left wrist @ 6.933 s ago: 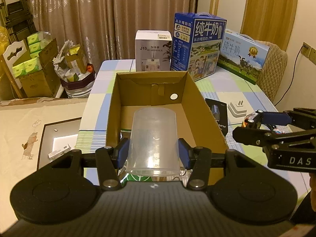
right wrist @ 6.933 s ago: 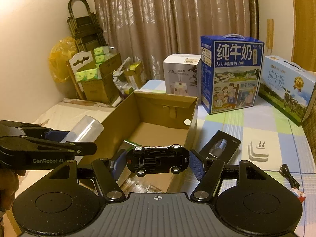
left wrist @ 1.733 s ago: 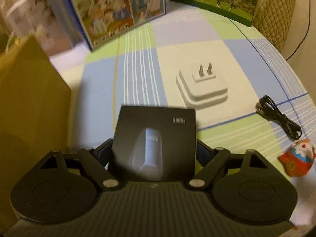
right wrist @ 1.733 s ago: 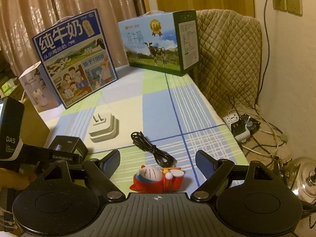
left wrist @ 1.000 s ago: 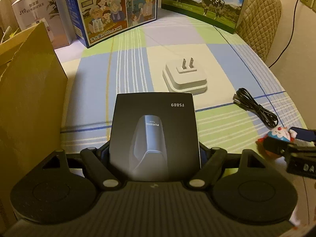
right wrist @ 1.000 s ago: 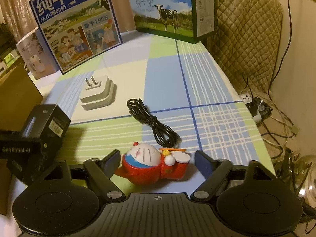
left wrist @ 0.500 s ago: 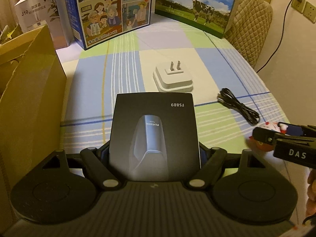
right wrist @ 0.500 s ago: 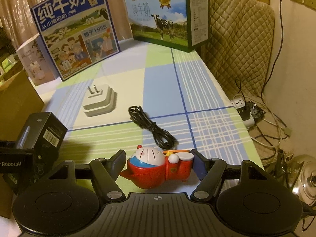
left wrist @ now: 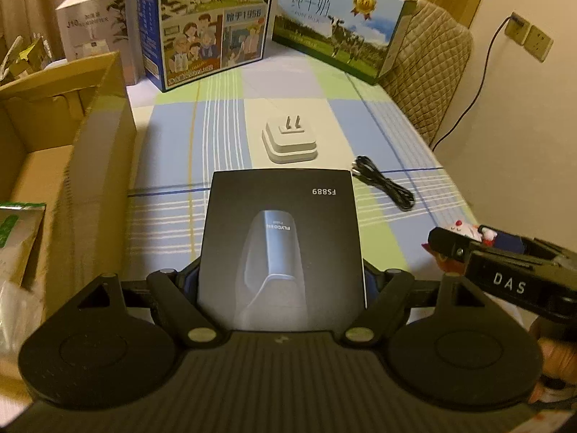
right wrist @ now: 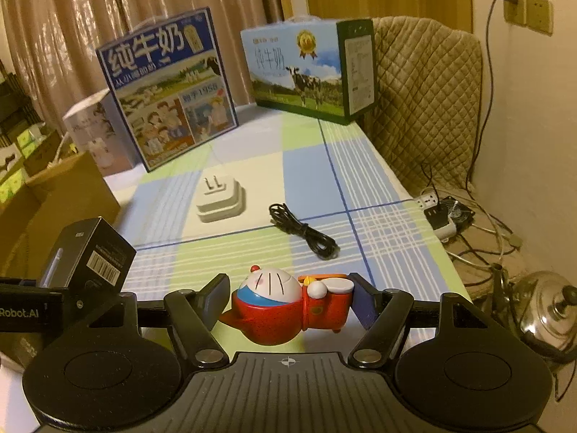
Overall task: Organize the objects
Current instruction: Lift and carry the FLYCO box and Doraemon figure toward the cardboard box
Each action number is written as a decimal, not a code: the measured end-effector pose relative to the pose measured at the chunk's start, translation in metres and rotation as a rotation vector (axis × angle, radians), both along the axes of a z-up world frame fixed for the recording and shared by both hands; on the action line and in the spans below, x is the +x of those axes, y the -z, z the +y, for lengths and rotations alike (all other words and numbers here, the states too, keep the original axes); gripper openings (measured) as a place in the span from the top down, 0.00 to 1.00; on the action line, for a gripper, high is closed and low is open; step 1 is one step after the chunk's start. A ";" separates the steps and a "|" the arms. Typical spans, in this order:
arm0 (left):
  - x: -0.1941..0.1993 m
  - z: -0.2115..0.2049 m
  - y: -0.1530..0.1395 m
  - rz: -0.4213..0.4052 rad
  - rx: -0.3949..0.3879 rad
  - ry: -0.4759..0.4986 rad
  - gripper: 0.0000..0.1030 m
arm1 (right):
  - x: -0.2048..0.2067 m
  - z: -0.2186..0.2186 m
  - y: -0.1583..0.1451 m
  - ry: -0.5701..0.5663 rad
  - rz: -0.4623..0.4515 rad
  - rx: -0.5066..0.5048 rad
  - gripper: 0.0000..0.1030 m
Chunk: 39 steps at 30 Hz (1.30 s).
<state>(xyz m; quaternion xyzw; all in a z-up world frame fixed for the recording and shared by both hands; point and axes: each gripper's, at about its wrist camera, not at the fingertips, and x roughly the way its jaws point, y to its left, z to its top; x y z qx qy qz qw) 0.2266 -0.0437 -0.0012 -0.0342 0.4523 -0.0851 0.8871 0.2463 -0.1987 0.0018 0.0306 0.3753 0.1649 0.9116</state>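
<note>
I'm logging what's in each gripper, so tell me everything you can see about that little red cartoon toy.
The red cartoon toy is a small glossy figurine, plastic by its look: a round white face with whisker lines and a red nose, a blue head, a dimpled red body, a white hand and an orange part on top. It lies on its side, pinched between the fingers of the right gripper, just above the checked tablecloth.

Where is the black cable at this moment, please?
In both wrist views the black cable lies loose on the tablecloth, just right of the white plug and beyond the toy held in the right gripper.
</note>
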 end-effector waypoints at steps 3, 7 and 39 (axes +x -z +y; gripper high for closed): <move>-0.016 0.001 -0.014 -0.020 0.001 -0.001 0.26 | -0.017 -0.002 -0.017 -0.002 -0.023 0.009 0.34; -0.036 0.004 -0.033 -0.053 -0.001 -0.002 0.26 | -0.038 -0.001 -0.040 -0.011 -0.057 0.023 0.34; -0.147 0.090 -0.122 -0.231 0.017 -0.130 0.26 | -0.124 0.082 -0.096 -0.214 -0.151 0.025 0.34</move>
